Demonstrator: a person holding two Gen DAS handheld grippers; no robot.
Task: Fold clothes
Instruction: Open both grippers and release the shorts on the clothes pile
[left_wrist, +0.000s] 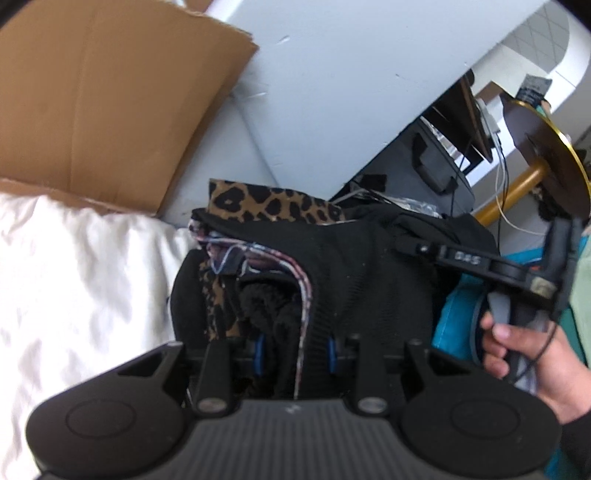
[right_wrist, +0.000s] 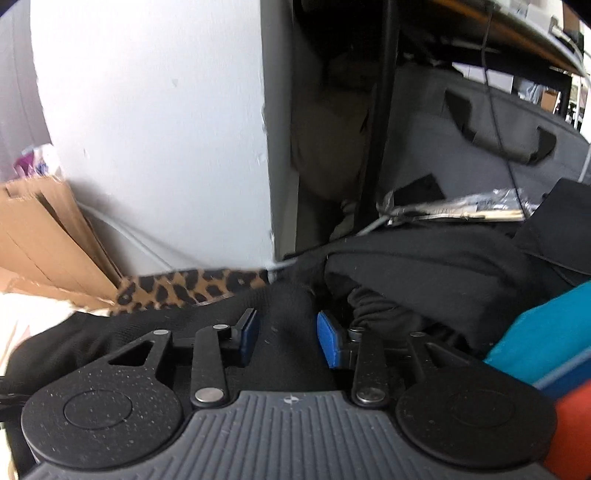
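Black garment (left_wrist: 354, 266) bunched, left tool (left_wrist: 295, 354) gripping its folds

Both my wrist cameras look steeply down, close over the black garment (left_wrist: 369, 280); both share the leopard-print cloth (right_wrist: 192, 286).

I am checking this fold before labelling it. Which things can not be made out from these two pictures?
- Left wrist view: the left gripper pads are buried in the black garment; the grip is unclear.
- Left wrist view: the leopard-print cloth is mostly covered by black fabric.
- Right wrist view: the teal cloth is cut off by the right edge.
- Right wrist view: the space under the desk is dark and blurred.
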